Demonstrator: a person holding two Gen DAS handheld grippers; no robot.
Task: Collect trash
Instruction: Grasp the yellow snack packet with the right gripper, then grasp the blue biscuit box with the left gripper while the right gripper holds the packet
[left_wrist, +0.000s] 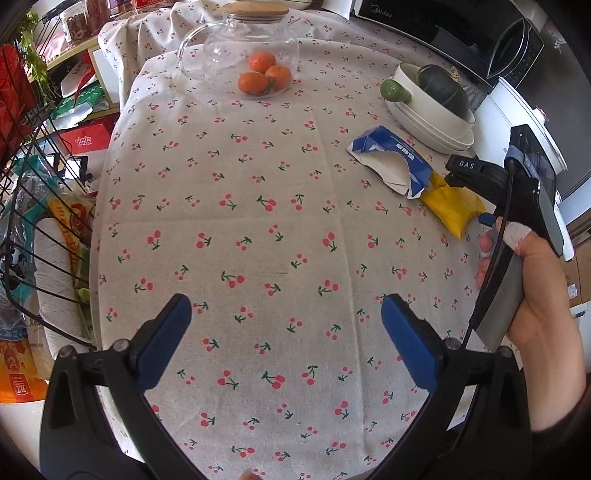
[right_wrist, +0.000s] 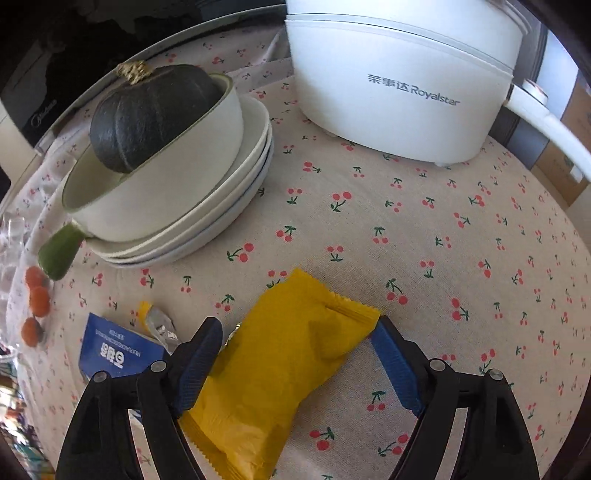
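- I am at the pick-up step of collecting trash: my right gripper (right_wrist: 295, 350) hangs tilted down over the yellow wrapper (right_wrist: 284, 365), which lies flat on the cherry-print tablecloth (right_wrist: 461, 240).
- My right fingers stand wide, one at each long side of the wrapper; the right-side pad (right_wrist: 397, 363) sits at its crimped corner, the left-side one right against its edge. I judge that neither is pressing yet.
- Just beside the wrapper lies a torn blue carton (right_wrist: 118, 350), with a small crumpled foil scrap (right_wrist: 157, 323) near it; both look like trash for afterwards.
- My left gripper (left_wrist: 286, 334) hovers over bare cloth, fingers wide apart with nothing between them.
- Next I should settle lower so the pads straddle the wrapper's body, then close. The packet looks thin and slippery, so a shallow pinch could slide off.
- The stacked white dishes (right_wrist: 221, 206) with the dark squash (right_wrist: 147, 114) sit near; I should keep clear of them when lifting.
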